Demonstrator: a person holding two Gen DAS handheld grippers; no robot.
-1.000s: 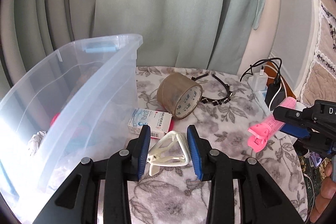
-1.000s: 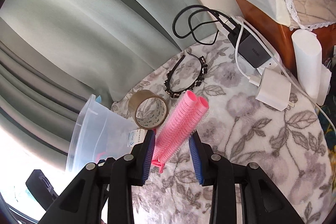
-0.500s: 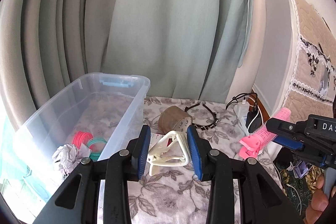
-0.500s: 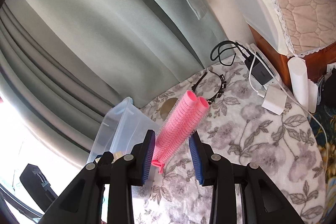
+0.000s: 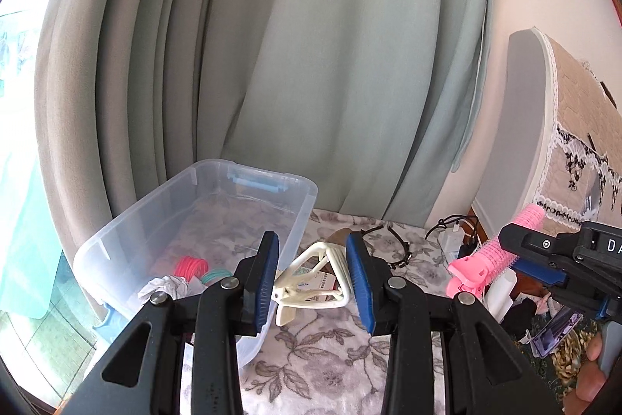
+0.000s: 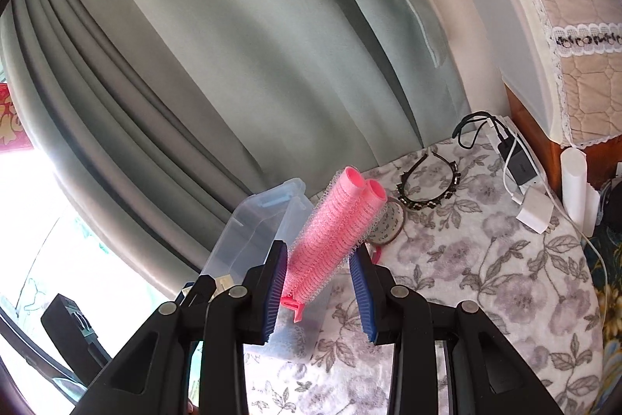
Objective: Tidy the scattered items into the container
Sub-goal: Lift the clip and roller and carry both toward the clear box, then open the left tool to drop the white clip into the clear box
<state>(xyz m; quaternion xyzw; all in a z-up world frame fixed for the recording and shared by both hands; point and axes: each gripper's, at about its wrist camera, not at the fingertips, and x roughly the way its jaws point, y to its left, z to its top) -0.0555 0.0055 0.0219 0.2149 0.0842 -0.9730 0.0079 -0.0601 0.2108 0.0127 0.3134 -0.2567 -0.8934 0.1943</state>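
The clear container (image 5: 163, 220) sits on the floral desk (image 5: 330, 356). Above its right wall, the left gripper (image 5: 313, 282) clamps a white clip (image 5: 315, 279); further right, the right gripper (image 6: 320, 284) clamps 2 pink rollers (image 6: 334, 232).

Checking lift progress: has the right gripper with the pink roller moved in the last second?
Yes. The right gripper and pink roller rose from the floral tablecloth, toward the bin.

Both fisheye views look forward along their own fingers, high above the clear container (image 5: 194, 220), facing the curtain (image 5: 311, 65). The left wrist view sits just right of the container (image 6: 264, 220); the right wrist view looks from farther right. Both show it.
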